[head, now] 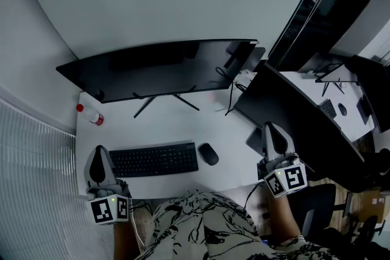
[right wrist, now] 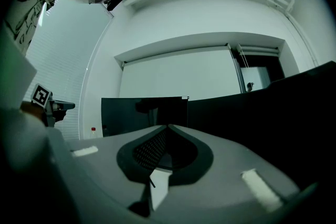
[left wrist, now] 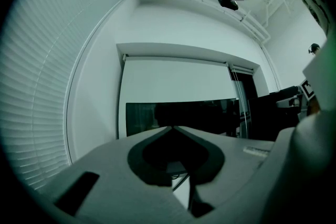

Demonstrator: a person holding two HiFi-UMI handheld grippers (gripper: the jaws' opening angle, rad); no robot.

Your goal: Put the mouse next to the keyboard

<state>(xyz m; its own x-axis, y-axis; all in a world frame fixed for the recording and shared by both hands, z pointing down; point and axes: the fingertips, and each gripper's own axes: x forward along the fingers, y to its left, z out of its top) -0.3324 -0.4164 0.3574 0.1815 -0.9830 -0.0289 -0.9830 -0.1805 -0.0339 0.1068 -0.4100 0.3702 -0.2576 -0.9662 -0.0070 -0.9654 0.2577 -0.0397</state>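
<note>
The left gripper has its jaws closed tip to tip with nothing between them. The right gripper is in the same condition: jaws together, empty. In the head view each gripper is held at the near edge of the desk, the left one by the left end of the keyboard and the right one off the desk's right corner, well apart from the mouse. The mouse lies flat on the desk just beside the right end of the keyboard, a narrow gap between them, with neither gripper touching it. Judged from this layout, the task appears complete – the mouse is next to the keyboard and no placing step seems to be left. Behind the keyboard stands a dark monitor, and a small bottle with a red cap lies at the left rear of the desk. Readable writing: none. No brand can be made out on the mouse, keyboard or monitor, and the bottle's label is too small to read – the only printed patterns are the square markers on the gripper cubes.
</note>
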